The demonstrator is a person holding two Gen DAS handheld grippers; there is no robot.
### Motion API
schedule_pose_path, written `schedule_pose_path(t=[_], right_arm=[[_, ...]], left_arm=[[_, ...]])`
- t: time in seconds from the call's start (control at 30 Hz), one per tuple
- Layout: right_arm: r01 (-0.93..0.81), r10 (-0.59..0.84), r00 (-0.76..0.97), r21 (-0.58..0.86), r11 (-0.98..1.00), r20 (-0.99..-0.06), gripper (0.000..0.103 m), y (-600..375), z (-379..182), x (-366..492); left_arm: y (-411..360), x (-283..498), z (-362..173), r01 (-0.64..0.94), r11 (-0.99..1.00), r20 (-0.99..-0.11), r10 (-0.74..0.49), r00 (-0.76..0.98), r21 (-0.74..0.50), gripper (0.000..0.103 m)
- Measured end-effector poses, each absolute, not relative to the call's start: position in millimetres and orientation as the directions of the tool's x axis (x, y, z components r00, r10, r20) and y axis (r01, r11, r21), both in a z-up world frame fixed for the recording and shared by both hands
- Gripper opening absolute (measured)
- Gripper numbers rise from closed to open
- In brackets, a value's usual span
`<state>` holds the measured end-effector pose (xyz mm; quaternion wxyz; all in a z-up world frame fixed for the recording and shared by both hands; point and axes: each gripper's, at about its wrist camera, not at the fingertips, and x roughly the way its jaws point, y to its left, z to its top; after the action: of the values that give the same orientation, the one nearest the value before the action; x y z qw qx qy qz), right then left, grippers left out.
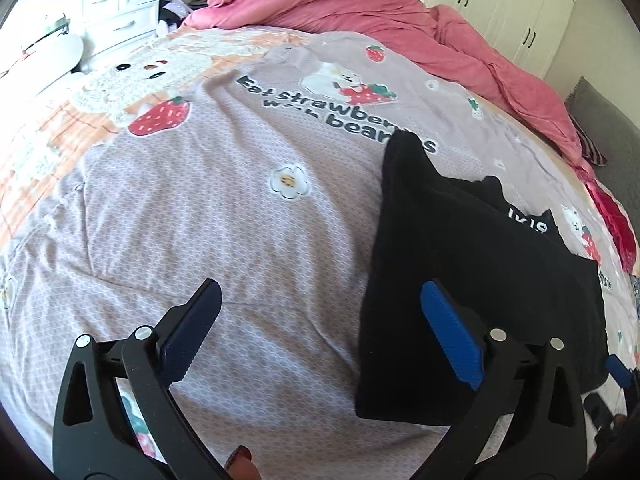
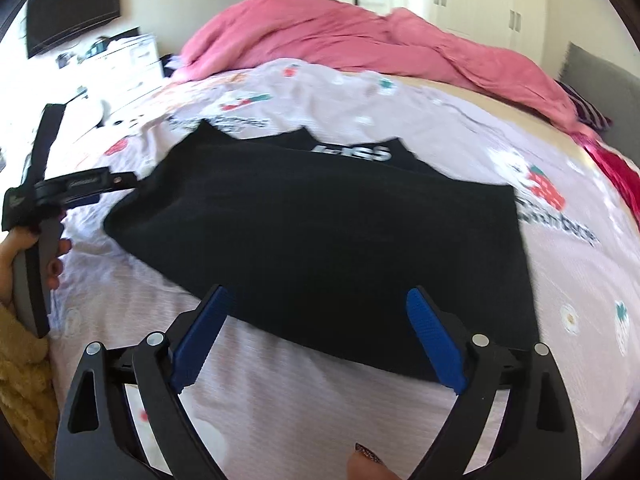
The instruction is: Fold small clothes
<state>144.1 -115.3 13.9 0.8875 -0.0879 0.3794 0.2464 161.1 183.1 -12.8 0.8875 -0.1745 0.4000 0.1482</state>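
1. Left tongs [image 1: 320, 312]: spread wide, nothing between the blue pads [image 1: 450, 332], no contact with fabric visible.
2. Right tongs [image 2: 318, 316]: also spread wide, holding nothing; tips hover over the near edge of the black garment [image 2: 320, 236].
3. Left tongs pose: held low over the bedspread [image 1: 200, 220], aimed across the bed. In the right wrist view the unit sits at far left, gripped by the person's left hand [image 2: 24, 252], just beside the garment's left corner.
4. Right tongs pose: aimed forward along the bed, garment straight ahead. A painted fingernail shows at the bottom edge of each view.
5. Black garment: lies flat on the bedspread, partly folded, white lettering showing near its far edge. In the left wrist view it lies to the right of the tongs, its near left corner behind the right finger.
6. Pink duvet [image 2: 360, 36]: bunched at the far side of the bed, well apart from the garment.
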Motion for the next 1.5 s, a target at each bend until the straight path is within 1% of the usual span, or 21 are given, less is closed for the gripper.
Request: schedule_pose_path(t=[0.17, 0.37, 0.6, 0.63, 0.67, 0.8, 1.03, 1.17, 1.2, 1.23, 1.27, 1.3, 1.33, 1.37, 1.4, 1.43, 1.47, 1.5], right_arm=[[-0.575, 0.392, 0.577, -0.017, 0.818, -0.716, 0.090, -76, 12, 137], [-0.660, 0.388, 0.562, -0.113, 0.743, -0.730, 0.091, -23, 1, 130], [-0.697, 0.339, 0.565, -0.215, 0.684, -0.752, 0.091, 24, -20, 134], [-0.698, 0.332, 0.571, -0.231, 0.677, -0.751, 0.092, 28, -23, 135], [-0.699, 0.327, 0.579, -0.249, 0.670, -0.746, 0.095, 34, -25, 135], [-0.684, 0.302, 0.626, -0.321, 0.655, -0.719, 0.096, 55, -33, 141], [-0.680, 0.301, 0.633, -0.326, 0.657, -0.713, 0.096, 75, -38, 164], [-0.669, 0.303, 0.655, -0.345, 0.659, -0.692, 0.094, 80, -37, 171], [-0.664, 0.305, 0.666, -0.354, 0.659, -0.681, 0.092, 79, -37, 169], [-0.664, 0.318, 0.677, -0.364, 0.654, -0.664, 0.082, 79, -35, 167], [-0.670, 0.334, 0.678, -0.363, 0.647, -0.655, 0.075, 79, -33, 165], [-0.672, 0.342, 0.680, -0.364, 0.646, -0.649, 0.071, 78, -32, 162], [-0.672, 0.354, 0.686, -0.365, 0.645, -0.636, 0.061, 76, -30, 160], [-0.678, 0.371, 0.684, -0.360, 0.641, -0.628, 0.048, 74, -28, 158], [-0.682, 0.381, 0.683, -0.356, 0.639, -0.623, 0.041, 72, -27, 155], [-0.687, 0.396, 0.681, -0.349, 0.638, -0.616, 0.025, 68, -24, 154], [-0.694, 0.415, 0.675, -0.337, 0.636, -0.610, 0.011, 65, -22, 153], [-0.691, 0.421, 0.681, -0.334, 0.642, -0.599, 0.011, 61, -19, 150]], left_arm=[[191, 160, -12, -0.423, 0.887, -0.762, 0.144, 0.631, -0.183, 0.094], [204, 160, -14, -0.456, 0.873, -0.773, 0.169, 0.611, -0.170, 0.094], [212, 161, -16, -0.475, 0.862, -0.777, 0.172, 0.605, -0.179, 0.094], [214, 161, -16, -0.478, 0.860, -0.778, 0.173, 0.604, -0.180, 0.094], [215, 162, -16, -0.480, 0.858, -0.779, 0.174, 0.603, -0.181, 0.094], [220, 162, -14, -0.490, 0.851, -0.776, 0.176, 0.605, -0.189, 0.094], [224, 172, -14, -0.502, 0.845, -0.784, 0.181, 0.594, -0.185, 0.094], [225, 181, -10, -0.494, 0.843, -0.778, 0.159, 0.608, -0.214, 0.094], [225, 182, -10, -0.493, 0.841, -0.776, 0.154, 0.611, -0.221, 0.094], [225, 185, -9, -0.489, 0.840, -0.776, 0.141, 0.615, -0.235, 0.094], [225, 187, -9, -0.486, 0.840, -0.776, 0.132, 0.616, -0.243, 0.094], [224, 190, -9, -0.485, 0.838, -0.777, 0.127, 0.617, -0.248, 0.094], [223, 194, -7, -0.479, 0.841, -0.777, 0.117, 0.619, -0.254, 0.094], [221, 199, -5, -0.468, 0.845, -0.776, 0.108, 0.621, -0.257, 0.094], [220, 204, -3, -0.461, 0.849, -0.775, 0.102, 0.624, -0.259, 0.094], [218, 210, 0, -0.448, 0.855, -0.772, 0.093, 0.628, -0.262, 0.094], [215, 217, 2, -0.433, 0.862, -0.773, 0.079, 0.630, -0.265, 0.094], [213, 223, 4, -0.416, 0.869, -0.775, 0.061, 0.629, -0.269, 0.094]])
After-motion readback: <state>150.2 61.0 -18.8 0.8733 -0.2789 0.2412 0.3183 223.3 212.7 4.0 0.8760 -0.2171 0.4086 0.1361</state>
